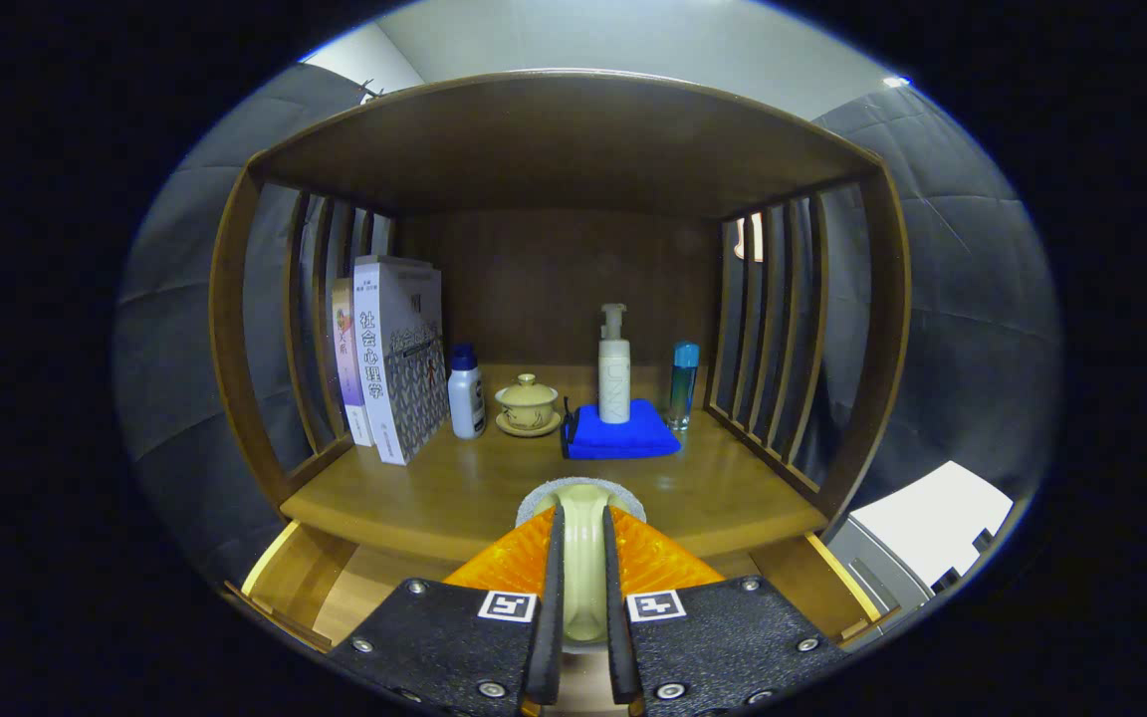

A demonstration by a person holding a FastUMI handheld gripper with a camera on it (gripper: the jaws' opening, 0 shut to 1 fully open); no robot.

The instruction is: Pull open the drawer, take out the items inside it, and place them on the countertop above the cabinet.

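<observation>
1. My tongs (pixel 583 597) are clenched on a pale, cream-coloured object (pixel 583 558); both fingers press its sides, and it runs up the narrow gap between them.
2. Its rounded top pokes out just ahead of the fingertips, with a grey, speckled rim curving behind it. I can't tell exactly what the item is from here.
3. Below and to either side of my fingers sits the open drawer (pixel 305 583), its light wooden floor and side walls showing under the front edge of the counter.
4. The held item hangs right at that front edge, above the drawer, not resting on anything I can see.
5. Straight beyond the tongs lies the counter (pixel 454 493), a wooden surface boxed in by slatted side walls and a top board.
6. On it, left side: two books (pixel 389 358) standing upright against the slats.
7. Just beside the books stands a small white bottle with a blue cap (pixel 466 393).
8. Next comes a lidded tea cup on a saucer (pixel 528 405), near the middle.
9. To its right a blue cloth (pixel 623 435) lies folded, and a white pump bottle (pixel 614 368) stands upright on it.
10. A slim blue-capped bottle (pixel 683 383) stands just beside the cloth, near the right slats.
</observation>
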